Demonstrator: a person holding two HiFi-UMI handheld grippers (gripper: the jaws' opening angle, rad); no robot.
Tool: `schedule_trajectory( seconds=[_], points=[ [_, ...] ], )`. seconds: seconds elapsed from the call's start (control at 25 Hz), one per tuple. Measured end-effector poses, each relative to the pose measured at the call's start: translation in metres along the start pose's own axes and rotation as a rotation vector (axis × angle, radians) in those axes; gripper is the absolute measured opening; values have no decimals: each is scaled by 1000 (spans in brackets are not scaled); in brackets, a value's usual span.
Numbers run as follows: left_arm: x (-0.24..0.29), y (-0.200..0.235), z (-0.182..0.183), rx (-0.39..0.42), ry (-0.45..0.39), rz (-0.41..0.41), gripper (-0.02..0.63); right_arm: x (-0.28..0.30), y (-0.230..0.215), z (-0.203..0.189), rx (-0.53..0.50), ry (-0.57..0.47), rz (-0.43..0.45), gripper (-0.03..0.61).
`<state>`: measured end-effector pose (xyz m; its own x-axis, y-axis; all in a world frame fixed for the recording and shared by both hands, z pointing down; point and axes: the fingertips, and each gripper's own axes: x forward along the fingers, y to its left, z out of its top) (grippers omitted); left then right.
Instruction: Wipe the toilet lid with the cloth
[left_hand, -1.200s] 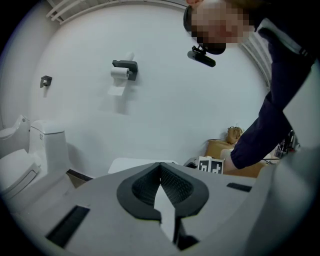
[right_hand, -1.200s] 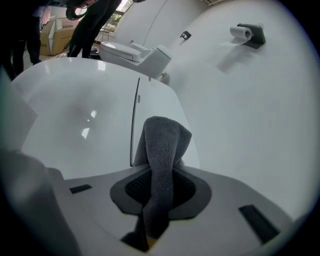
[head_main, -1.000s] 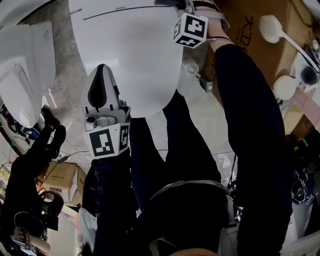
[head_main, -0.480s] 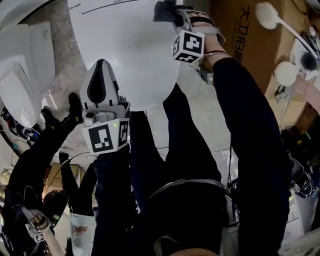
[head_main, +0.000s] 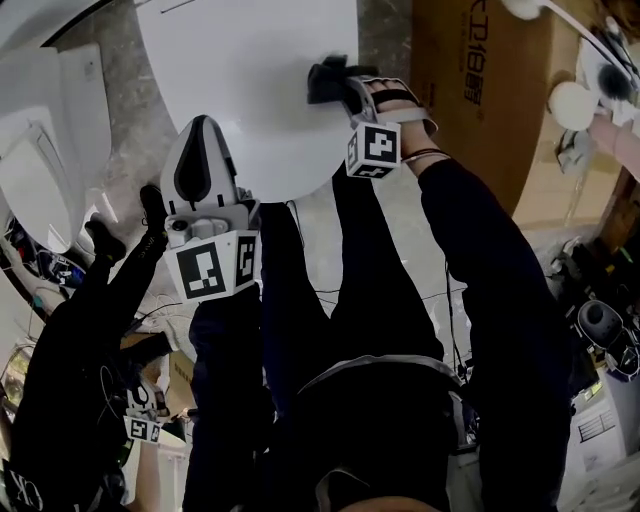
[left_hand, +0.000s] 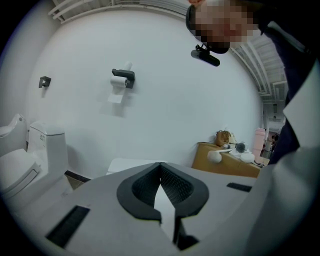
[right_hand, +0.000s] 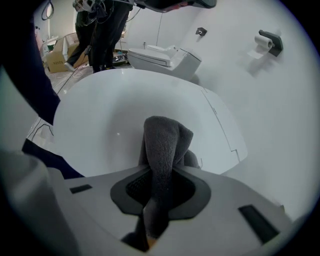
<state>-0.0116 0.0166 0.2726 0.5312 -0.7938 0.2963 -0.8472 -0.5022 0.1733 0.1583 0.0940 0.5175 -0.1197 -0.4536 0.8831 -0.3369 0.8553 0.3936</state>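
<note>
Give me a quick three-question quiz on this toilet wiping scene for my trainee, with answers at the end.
1. True or false: the left gripper is clamped on the cloth.
2. The right gripper holds the cloth. Which surface lies under it? A: the toilet lid. B: a cardboard box. C: the floor.
3. How many toilets show in the right gripper view?

Key: 1 false, its jaws are shut on nothing. 2 A. 3 two, the one being wiped and a second toilet behind it.
</note>
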Motion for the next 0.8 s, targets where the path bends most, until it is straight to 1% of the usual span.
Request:
schedule_trajectory(
  seconds=[0.24,0.48,0.68,0.76,0.8],
  points=[
    [-13,-6,-2,6,-10,-29,15,-26,71,2,1,1,61,69],
    [-24,-10,-2,14,-18,-43,15,-42,118,5,5,4,108,69],
    [-32,-13,-3,17,-18,-54,15,-48,135,4,21,21,139,69],
    [-34,-11,-3,17,-20,-54,15,-49,127,5,51,20,133,69],
    [-34,-10,-2,18,-21,-54,15,-50,117,7,69,13,114,69]
  ],
)
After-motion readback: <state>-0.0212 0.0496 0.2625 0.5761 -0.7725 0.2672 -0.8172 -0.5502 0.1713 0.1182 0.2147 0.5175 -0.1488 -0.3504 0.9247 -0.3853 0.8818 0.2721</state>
